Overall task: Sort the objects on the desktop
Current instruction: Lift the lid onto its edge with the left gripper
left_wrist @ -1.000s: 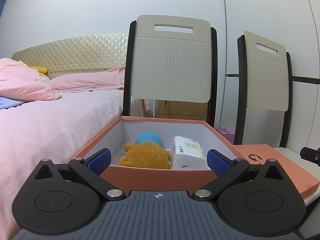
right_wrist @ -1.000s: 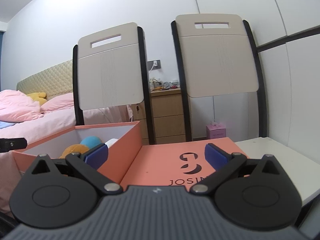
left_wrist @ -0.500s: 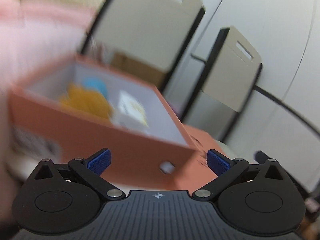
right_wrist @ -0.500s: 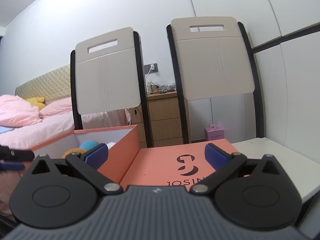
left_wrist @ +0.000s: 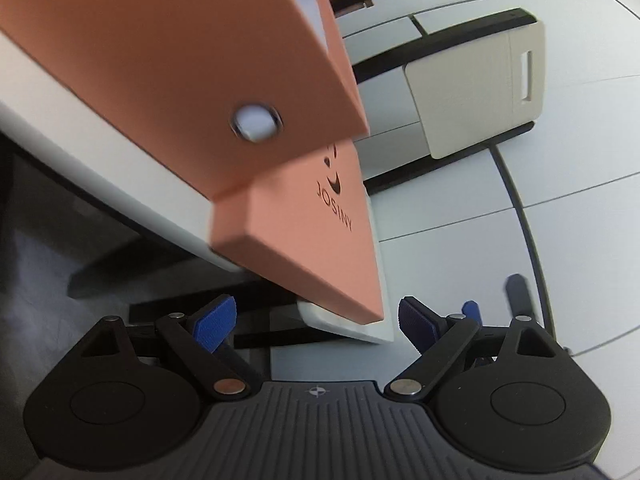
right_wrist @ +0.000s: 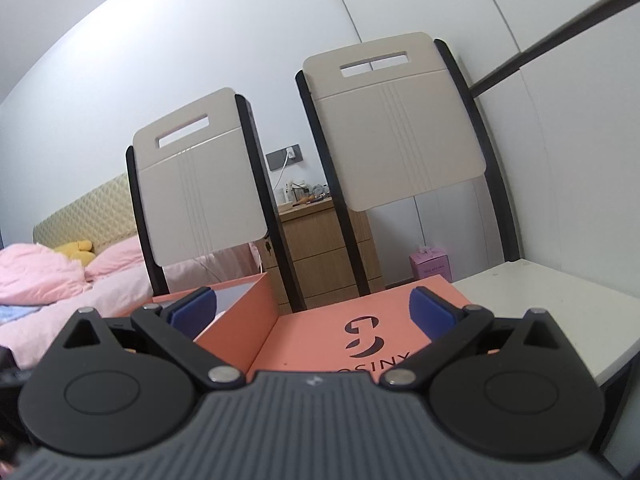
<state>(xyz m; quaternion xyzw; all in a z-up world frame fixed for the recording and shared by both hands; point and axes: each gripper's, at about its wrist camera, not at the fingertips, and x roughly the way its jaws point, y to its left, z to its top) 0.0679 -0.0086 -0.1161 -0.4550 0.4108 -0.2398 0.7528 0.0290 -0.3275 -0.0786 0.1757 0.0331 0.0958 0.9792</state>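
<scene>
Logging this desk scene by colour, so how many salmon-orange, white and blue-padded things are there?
Salmon-orange: 2, the open box and its lid.
White: 1, the table.
Blue-padded: 2, the left gripper and the right gripper, both open.
Total: 5.

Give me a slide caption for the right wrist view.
Open right gripper hovers over the orange lid beside its open box, chairs behind.

The left gripper (left_wrist: pixel 316 322) is rolled hard sideways, jaws spread and empty, before the white table's corner (left_wrist: pixel 352 326), where the orange JOSINY lid (left_wrist: pixel 320 232) lies beside the orange box (left_wrist: pixel 172 60).
</scene>
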